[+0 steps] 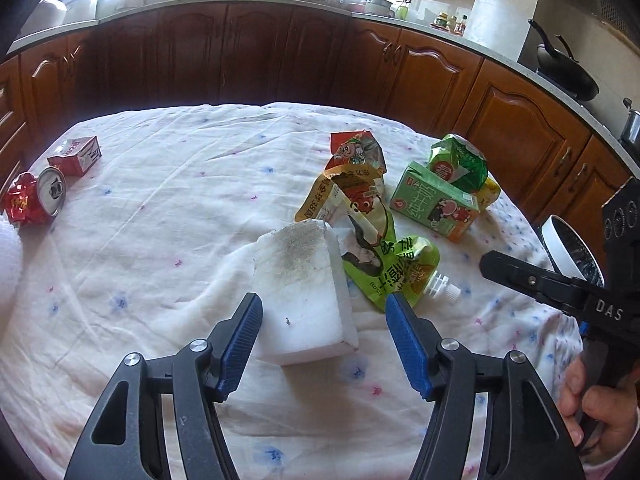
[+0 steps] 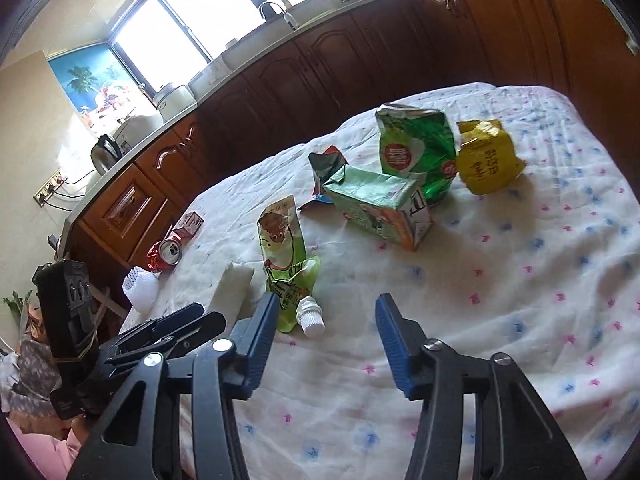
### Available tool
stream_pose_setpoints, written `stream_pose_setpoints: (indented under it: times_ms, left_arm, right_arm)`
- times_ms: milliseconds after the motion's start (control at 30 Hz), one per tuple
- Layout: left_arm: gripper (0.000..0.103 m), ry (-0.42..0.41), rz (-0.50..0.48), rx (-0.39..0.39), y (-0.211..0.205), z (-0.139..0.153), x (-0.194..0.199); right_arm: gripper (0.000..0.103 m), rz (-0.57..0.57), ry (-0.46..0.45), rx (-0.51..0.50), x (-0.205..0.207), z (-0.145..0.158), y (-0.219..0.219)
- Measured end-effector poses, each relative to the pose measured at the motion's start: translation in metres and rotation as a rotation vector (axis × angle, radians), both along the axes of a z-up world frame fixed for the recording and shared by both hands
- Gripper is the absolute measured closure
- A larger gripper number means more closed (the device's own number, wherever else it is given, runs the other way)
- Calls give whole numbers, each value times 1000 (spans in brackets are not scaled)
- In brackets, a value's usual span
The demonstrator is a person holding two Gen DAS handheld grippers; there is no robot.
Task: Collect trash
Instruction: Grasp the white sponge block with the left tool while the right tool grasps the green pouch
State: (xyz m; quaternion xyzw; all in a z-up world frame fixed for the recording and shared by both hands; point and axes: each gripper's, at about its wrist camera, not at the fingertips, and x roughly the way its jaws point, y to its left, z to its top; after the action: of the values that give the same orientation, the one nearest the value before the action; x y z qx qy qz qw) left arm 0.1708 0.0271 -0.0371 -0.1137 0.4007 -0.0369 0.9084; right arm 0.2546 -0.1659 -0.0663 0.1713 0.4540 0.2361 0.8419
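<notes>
Trash scattered over the cloth-covered tabletop (image 1: pixel 168 200), both claws apart and empty.
From the left: crushed can (image 1: pixel 38 196) and red carton (image 1: pixel 76 155), foam block (image 1: pixel 304 292) between the left claw's (image 1: pixel 322 312) fingers, untouched; pouch (image 2: pixel 288 264) just beyond the right claw (image 2: pixel 326 316); green carton (image 2: pixel 380 206) and bags farther right.

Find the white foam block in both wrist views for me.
Left wrist: foam block, centre, right ahead of the open left gripper.
Right wrist: foam block, lower left, seen edge-on, beside the left finger.
Shared landmark: the green pouch with a white cap, right beside the block.
</notes>
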Motion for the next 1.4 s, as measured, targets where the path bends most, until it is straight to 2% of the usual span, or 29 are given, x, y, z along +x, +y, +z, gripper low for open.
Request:
stream_pose_setpoints:
  times_ms: [100,200,367,400,433,467,600,667,867,1000,1400]
  left_arm:
    - [39,22,22,28,6,-9,4]
    - [37,37,13,-38,15,-19,7]
    - [39,39,-16,-50,13,-23,16]
    - [40,39,-23,-62,14,-24,17]
    - [47,37,-34,-77,15,-25,18]
    - [54,36,-53,-95,15,-26,19]
    - [56,12,-69,-56,9,-23,17]
    - [57,5,-82,-82,8,-21,16]
    - [57,-36,-120,-84,-5,-8,11]
    - [57,-53,-185,-84,-25,0,11]
    - [57,-83,-422,-71,-127,13,31]
  right_arm:
    - [55,25,19,7,13,-8,16]
    - [58,45,30,3,28,-15,29]
    - [61,79,76,1,47,-30,48]
    - [63,86,84,7,48,-33,50]
    - [71,96,88,22,49,-34,51]
    - [84,100,88,32,49,-34,52]
    - [87,104,73,28,42,-27,48]
    - [89,97,54,25,35,-21,43]
    - [91,36,-8,10,7,1,11]
    - [91,-41,-26,18,-15,11,-27]
    - [91,-315,-81,-8,-69,37,-145]
